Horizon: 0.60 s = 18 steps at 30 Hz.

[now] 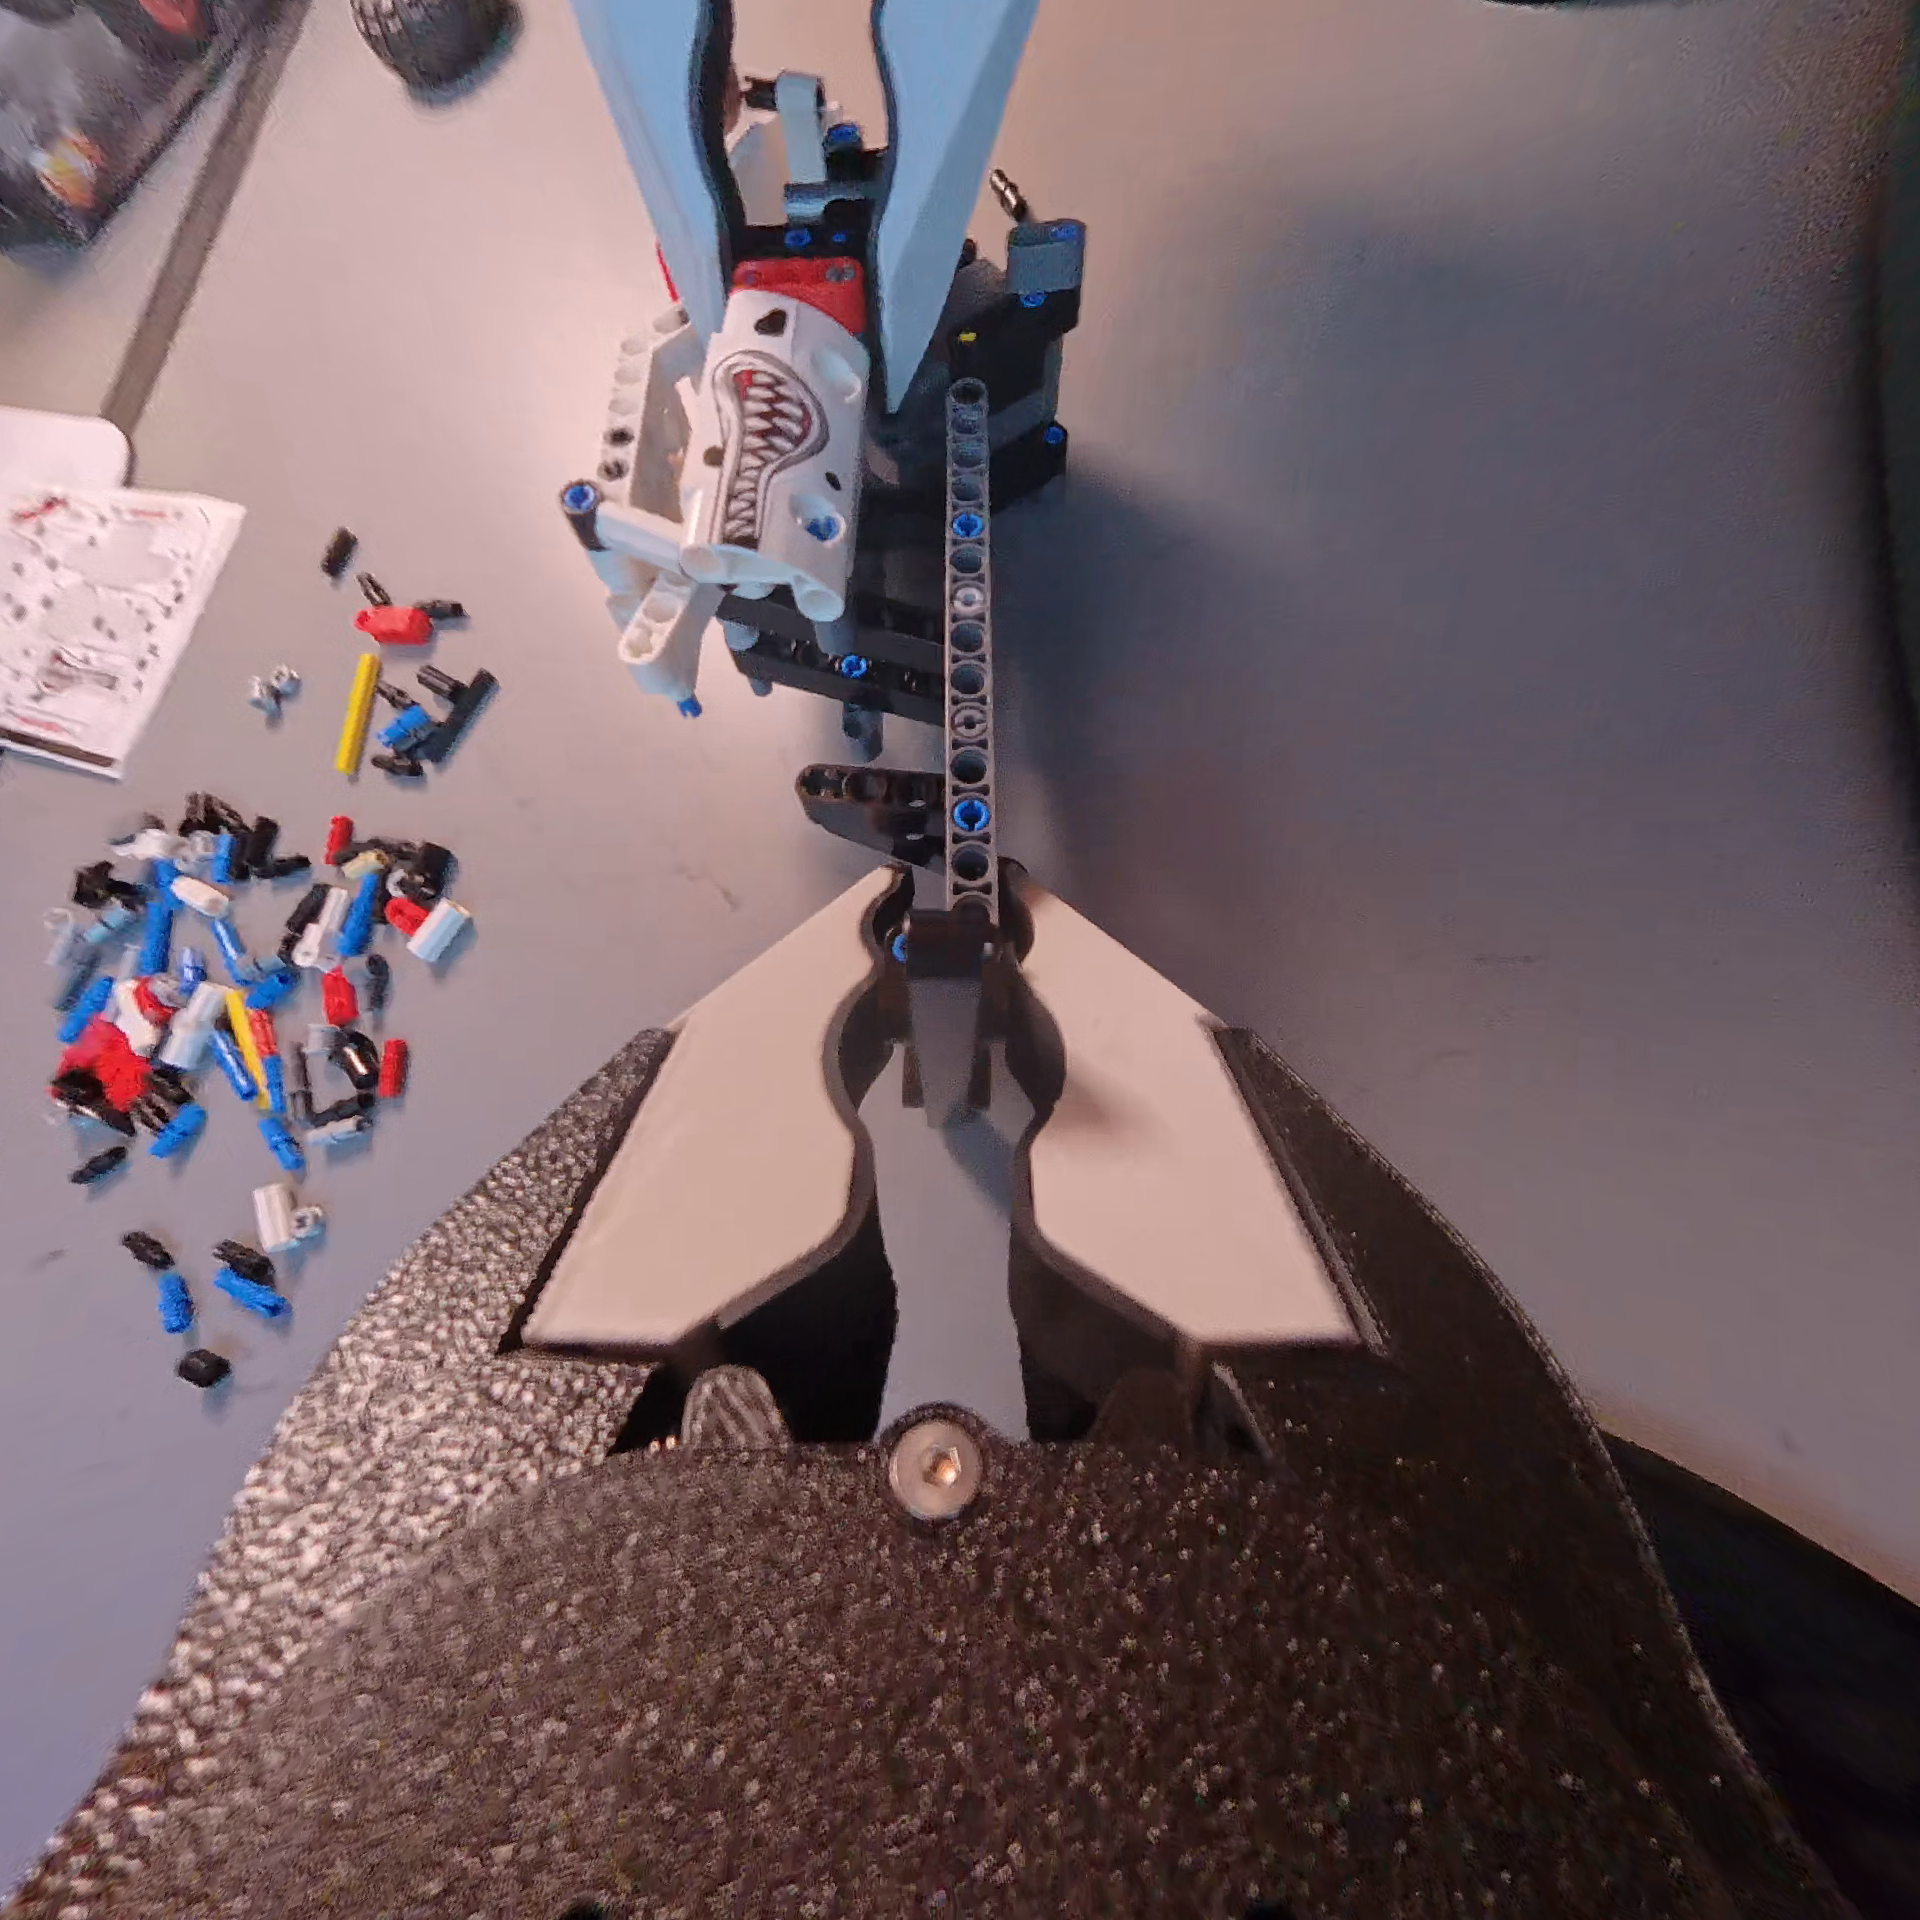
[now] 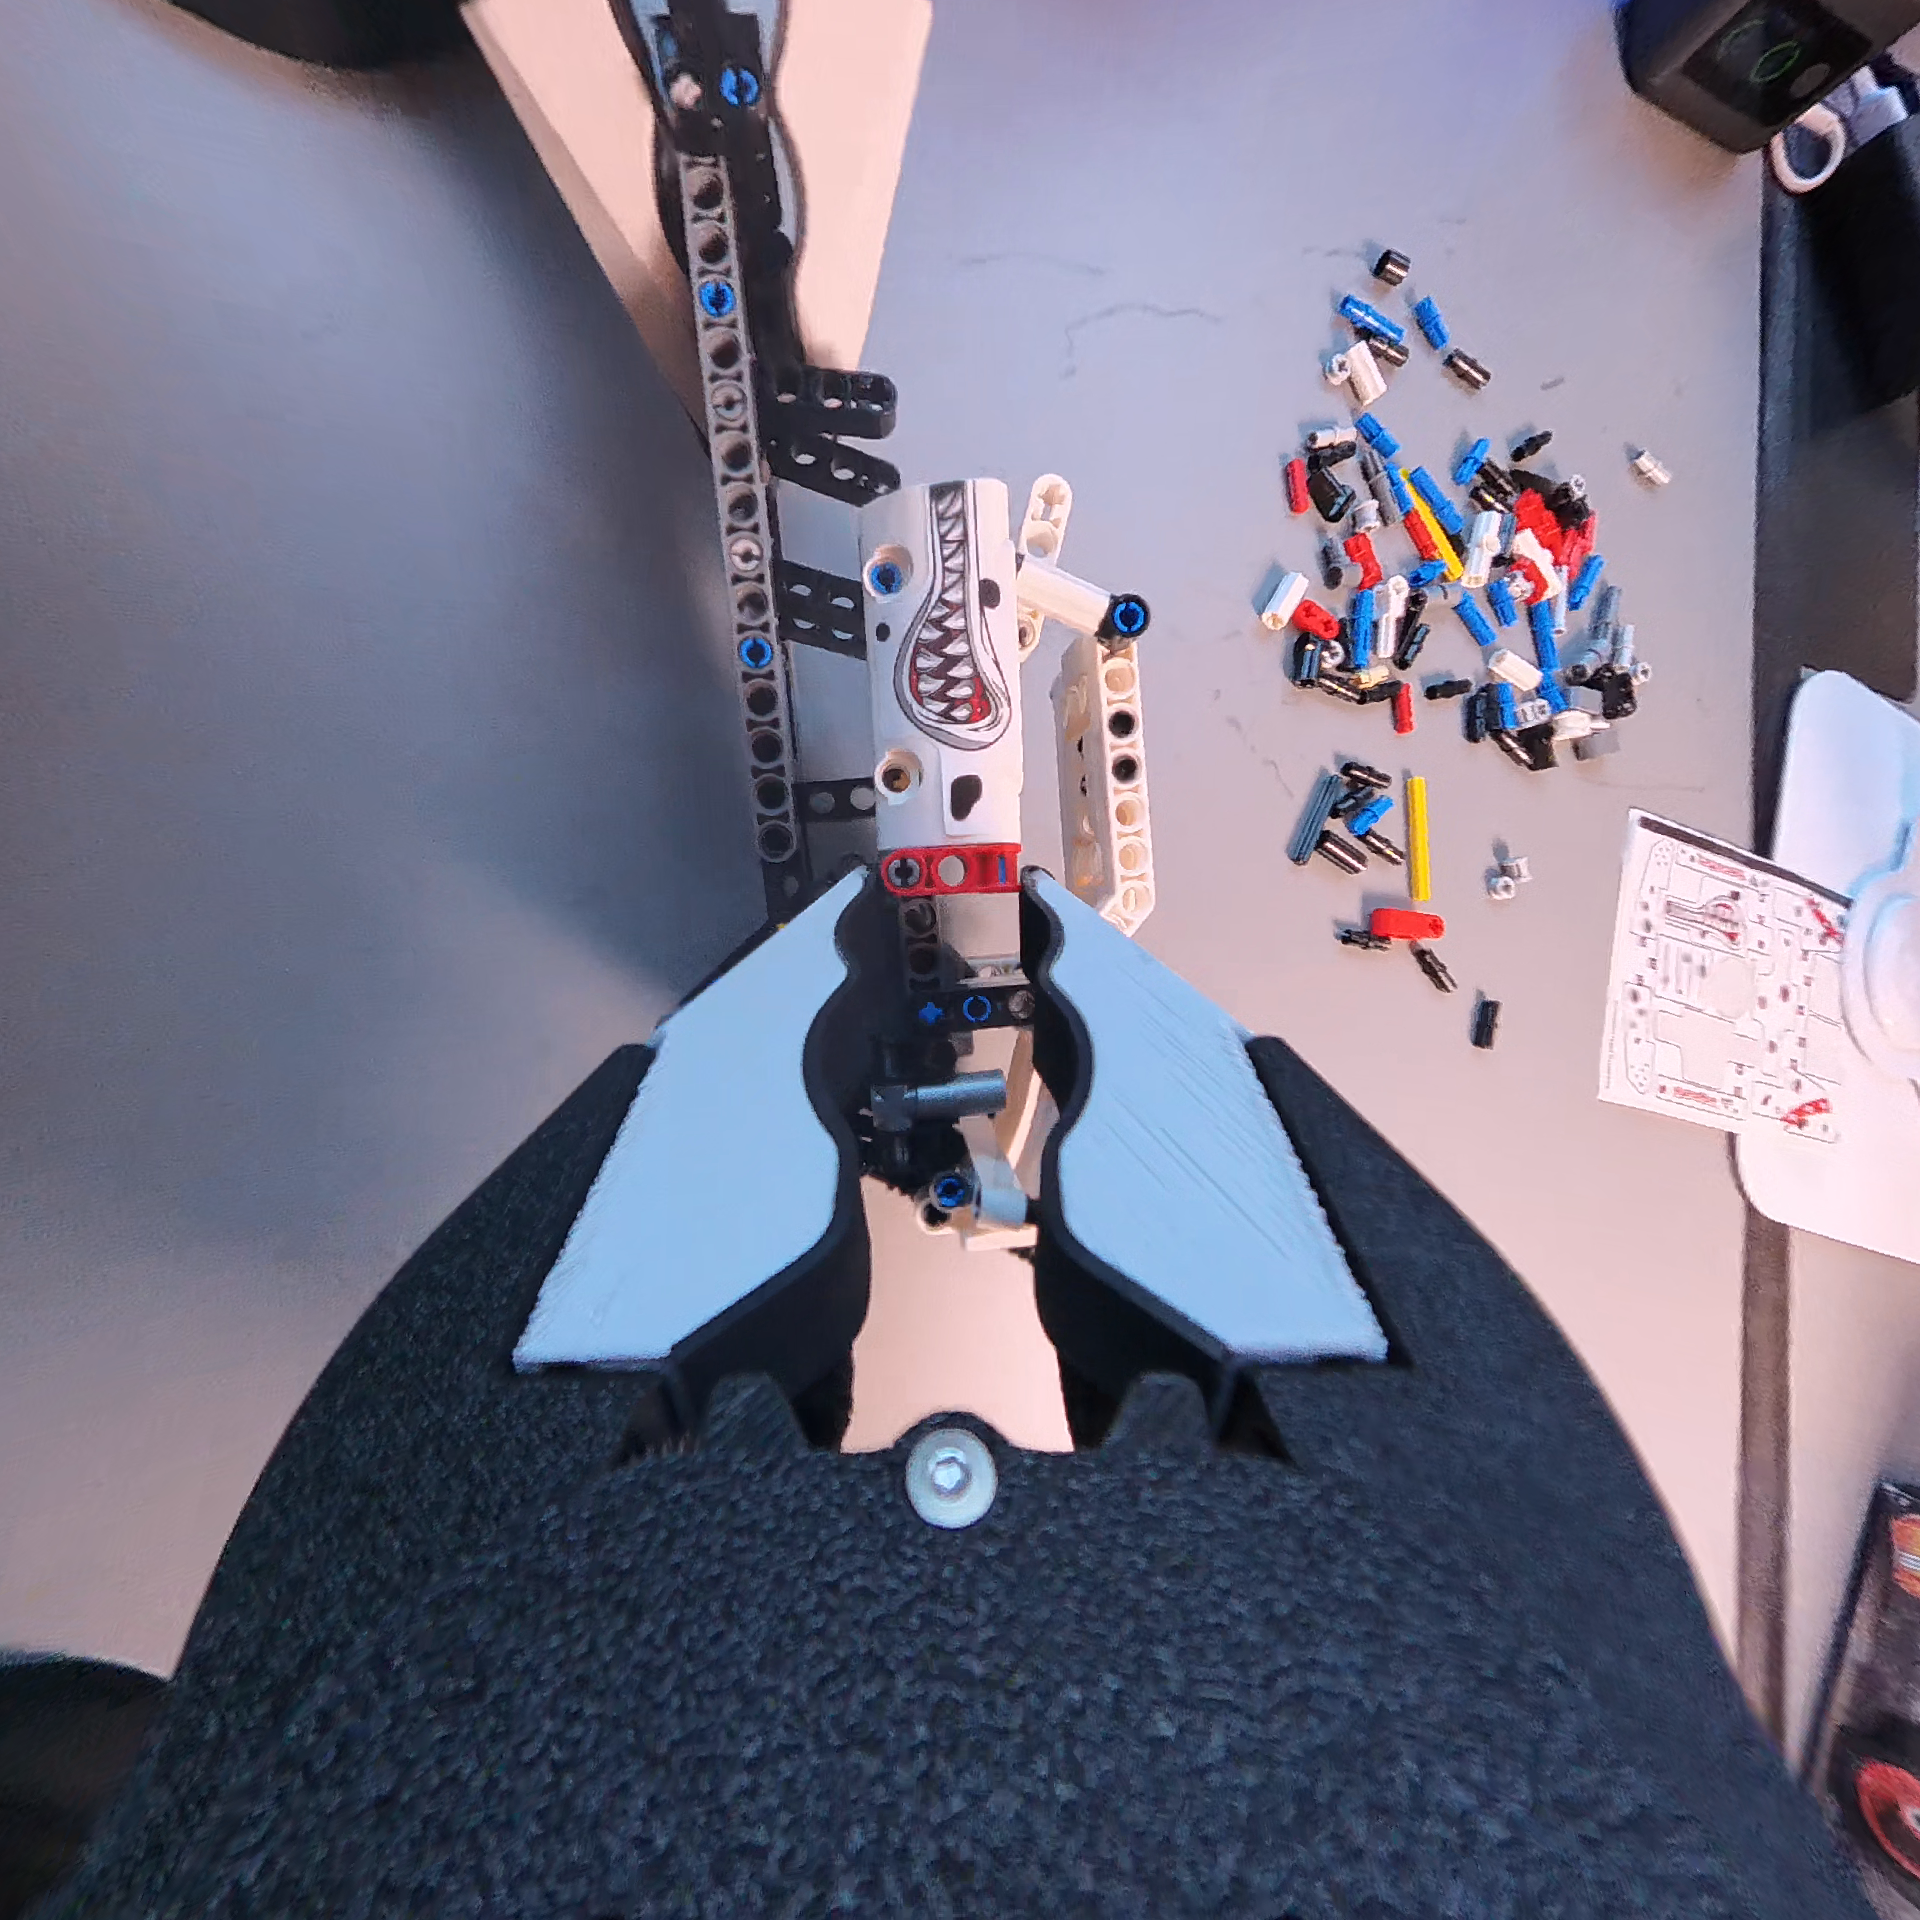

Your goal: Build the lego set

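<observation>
The half-built lego model (image 1: 790,447) has a white curved panel with a shark-mouth sticker, a red piece, white beams and a black frame; it also shows in the right wrist view (image 2: 945,644). My right gripper (image 2: 940,883) is shut on the model's black frame just behind the red piece and shows at the top of the left wrist view (image 1: 800,208). My left gripper (image 1: 951,904) is shut on the near end of a long dark grey beam (image 1: 968,644) with blue pins, which runs along the model's side. That beam also shows in the right wrist view (image 2: 743,540).
A pile of loose small lego parts (image 1: 229,997) lies on the grey table at the left; it also shows in the right wrist view (image 2: 1455,582). A yellow axle (image 1: 356,712) and a red connector (image 1: 393,621) lie apart. The instruction sheet (image 1: 94,613) lies far left. A black tyre (image 1: 426,36) lies at the top. There is about 10 centimeters between the tips of the two grippers.
</observation>
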Each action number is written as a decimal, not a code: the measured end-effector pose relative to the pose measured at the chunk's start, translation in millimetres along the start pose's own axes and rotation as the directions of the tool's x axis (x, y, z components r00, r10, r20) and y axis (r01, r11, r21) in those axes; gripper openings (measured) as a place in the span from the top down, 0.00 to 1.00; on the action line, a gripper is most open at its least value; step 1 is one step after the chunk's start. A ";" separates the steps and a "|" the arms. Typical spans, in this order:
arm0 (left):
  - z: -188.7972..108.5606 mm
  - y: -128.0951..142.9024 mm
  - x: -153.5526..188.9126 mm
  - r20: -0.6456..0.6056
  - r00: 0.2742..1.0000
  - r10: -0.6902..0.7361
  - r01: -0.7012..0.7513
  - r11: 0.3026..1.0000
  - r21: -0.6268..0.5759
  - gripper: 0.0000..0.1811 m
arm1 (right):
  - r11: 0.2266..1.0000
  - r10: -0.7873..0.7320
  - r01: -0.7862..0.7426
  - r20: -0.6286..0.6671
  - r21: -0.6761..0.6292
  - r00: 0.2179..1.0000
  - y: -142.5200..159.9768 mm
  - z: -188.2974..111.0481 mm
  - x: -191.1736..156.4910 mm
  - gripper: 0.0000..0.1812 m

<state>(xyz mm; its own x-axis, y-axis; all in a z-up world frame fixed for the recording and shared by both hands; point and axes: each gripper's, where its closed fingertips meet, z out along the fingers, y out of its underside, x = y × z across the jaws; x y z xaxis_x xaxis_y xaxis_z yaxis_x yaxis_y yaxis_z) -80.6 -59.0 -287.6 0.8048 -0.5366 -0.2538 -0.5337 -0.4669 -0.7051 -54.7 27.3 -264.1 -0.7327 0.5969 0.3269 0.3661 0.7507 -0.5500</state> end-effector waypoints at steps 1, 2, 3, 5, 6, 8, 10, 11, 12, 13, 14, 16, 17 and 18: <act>1.1 -0.9 -0.8 0.035 0.998 0.045 -0.045 0.999 0.005 0.92 | 1.000 -0.018 0.018 -0.024 -0.002 1.000 -0.3 -1.3 2.6 0.86; 1.8 -1.3 -4.0 0.086 0.992 0.096 -0.097 0.995 0.002 0.92 | 0.999 -0.041 0.041 -0.062 0.003 0.997 -1.0 -3.0 6.1 0.86; 2.0 -1.7 -8.8 0.144 0.978 0.154 -0.154 0.988 -0.011 0.92 | 0.998 -0.064 0.066 -0.112 0.010 0.992 -2.0 -4.7 10.5 0.87; 1.6 -2.5 -21.3 0.260 0.922 0.288 -0.280 0.958 -0.067 0.92 | 0.990 -0.133 0.142 -0.231 0.022 0.964 -2.1 -7.4 18.7 0.88; 2.0 -2.8 -27.6 0.305 0.882 0.358 -0.342 0.934 -0.106 0.92 | 0.985 -0.159 0.173 -0.293 0.023 0.943 -1.3 -8.1 22.7 0.88; 4.7 -3.5 -37.5 0.369 0.798 0.476 -0.445 0.879 -0.172 0.92 | 0.976 -0.195 0.216 -0.388 0.011 0.901 1.8 -9.6 29.0 0.87; 8.7 -4.0 -43.9 0.403 0.738 0.541 -0.501 0.840 -0.210 0.92 | 0.972 -0.214 0.235 -0.437 -0.007 0.874 5.5 -10.8 30.7 0.85; 10.8 -3.3 -46.8 0.412 0.721 0.557 -0.511 0.829 -0.226 0.92 | 0.974 -0.210 0.228 -0.444 -0.012 0.871 7.6 -10.9 29.3 0.82; 12.6 -2.1 -49.8 0.421 0.705 0.571 -0.517 0.820 -0.246 0.92 | 0.976 -0.199 0.215 -0.440 -0.012 0.876 9.5 -10.6 26.1 0.79; 14.7 -0.6 -51.6 0.424 0.694 0.582 -0.520 0.813 -0.263 0.92 | 0.979 -0.186 0.204 -0.438 -0.006 0.880 10.7 -11.1 22.5 0.77; 16.9 1.2 -52.5 0.423 0.690 0.587 -0.521 0.809 -0.274 0.92 | 0.980 -0.178 0.198 -0.440 -0.001 0.880 11.8 -12.6 19.3 0.76; 21.8 4.3 -50.0 0.408 0.694 0.594 -0.523 0.805 -0.280 0.91 | 0.983 -0.159 0.184 -0.447 0.013 0.881 13.4 -16.1 12.9 0.77; 23.6 4.5 -48.0 0.403 0.696 0.594 -0.526 0.804 -0.278 0.90 | 0.984 -0.151 0.178 -0.453 0.017 0.879 13.8 -17.7 10.7 0.78; 25.4 5.3 -46.2 0.394 0.702 0.594 -0.525 0.805 -0.278 0.89 | 0.983 -0.147 0.180 -0.470 0.025 0.870 12.8 -19.7 9.8 0.80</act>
<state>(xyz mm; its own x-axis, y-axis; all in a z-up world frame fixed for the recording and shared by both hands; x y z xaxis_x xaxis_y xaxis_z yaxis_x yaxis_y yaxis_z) -114.0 -18.8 -296.4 0.3502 -0.3770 -0.8574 -0.9239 -0.2898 -0.2499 -45.9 48.3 -252.7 -0.4215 0.5424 0.7268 0.2139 0.8383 -0.5015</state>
